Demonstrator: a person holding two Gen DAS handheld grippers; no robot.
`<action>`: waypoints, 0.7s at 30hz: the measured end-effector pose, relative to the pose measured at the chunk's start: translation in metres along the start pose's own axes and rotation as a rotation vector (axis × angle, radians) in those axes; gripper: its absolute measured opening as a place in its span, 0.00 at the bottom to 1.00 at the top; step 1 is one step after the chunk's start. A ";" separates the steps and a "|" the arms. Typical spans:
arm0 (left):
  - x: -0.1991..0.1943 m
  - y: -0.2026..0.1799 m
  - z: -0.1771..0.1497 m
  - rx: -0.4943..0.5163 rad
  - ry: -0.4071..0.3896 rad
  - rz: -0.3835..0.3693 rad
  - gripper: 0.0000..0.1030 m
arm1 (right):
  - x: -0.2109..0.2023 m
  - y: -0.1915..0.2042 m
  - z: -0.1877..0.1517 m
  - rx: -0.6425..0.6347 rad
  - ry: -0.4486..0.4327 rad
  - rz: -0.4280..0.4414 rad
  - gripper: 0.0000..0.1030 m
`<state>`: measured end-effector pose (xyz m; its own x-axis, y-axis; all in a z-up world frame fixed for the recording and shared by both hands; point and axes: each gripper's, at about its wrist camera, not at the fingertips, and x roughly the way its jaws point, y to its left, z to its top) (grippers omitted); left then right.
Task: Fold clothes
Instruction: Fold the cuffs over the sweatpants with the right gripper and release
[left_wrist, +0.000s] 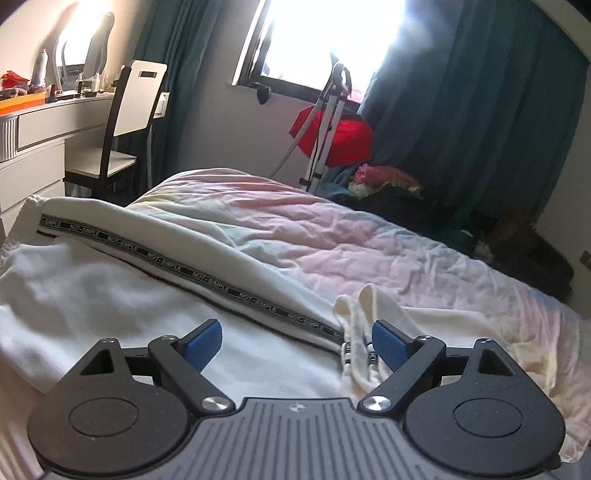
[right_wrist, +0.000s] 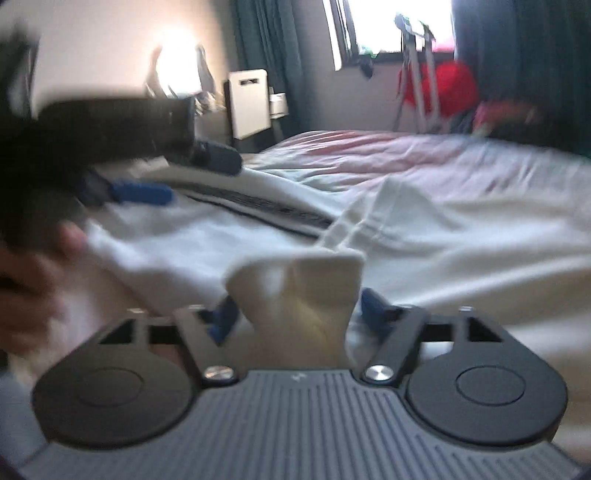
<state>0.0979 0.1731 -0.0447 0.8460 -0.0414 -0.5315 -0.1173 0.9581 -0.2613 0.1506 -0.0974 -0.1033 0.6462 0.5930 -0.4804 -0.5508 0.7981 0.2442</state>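
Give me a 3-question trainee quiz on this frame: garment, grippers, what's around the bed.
1. True or false: the left gripper is shut on the white garment.
2. What sits between the right gripper fingers?
A. bunched white cloth
B. a red cushion
C. nothing
3. Fill in: the words printed along the garment's black stripe are ____.

Key
1. False: its jaws are spread, and the cloth only lies between them, with a bunched bit by one pad.
2. A, though blur hides whether the pads actually pinch it.
3. NOT-SIMPLE

bright window (left_wrist: 332, 37) | teal curtains (left_wrist: 461, 110) | white chair (left_wrist: 129, 110) | dresser (left_wrist: 37, 136) | pink-quilted bed (left_wrist: 369, 236)
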 end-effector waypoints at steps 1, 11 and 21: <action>0.000 -0.001 -0.001 -0.002 0.004 -0.012 0.87 | -0.007 -0.004 0.001 0.045 0.002 0.025 0.75; 0.012 -0.035 -0.032 0.070 0.099 -0.135 0.85 | -0.055 -0.043 0.013 0.107 -0.040 -0.304 0.75; 0.057 -0.052 -0.065 0.188 0.190 0.031 0.88 | -0.024 -0.088 -0.011 0.186 0.045 -0.456 0.75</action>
<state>0.1186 0.1019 -0.1143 0.7285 -0.0463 -0.6835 -0.0285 0.9948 -0.0978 0.1779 -0.1830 -0.1231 0.7736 0.1765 -0.6086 -0.1105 0.9833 0.1446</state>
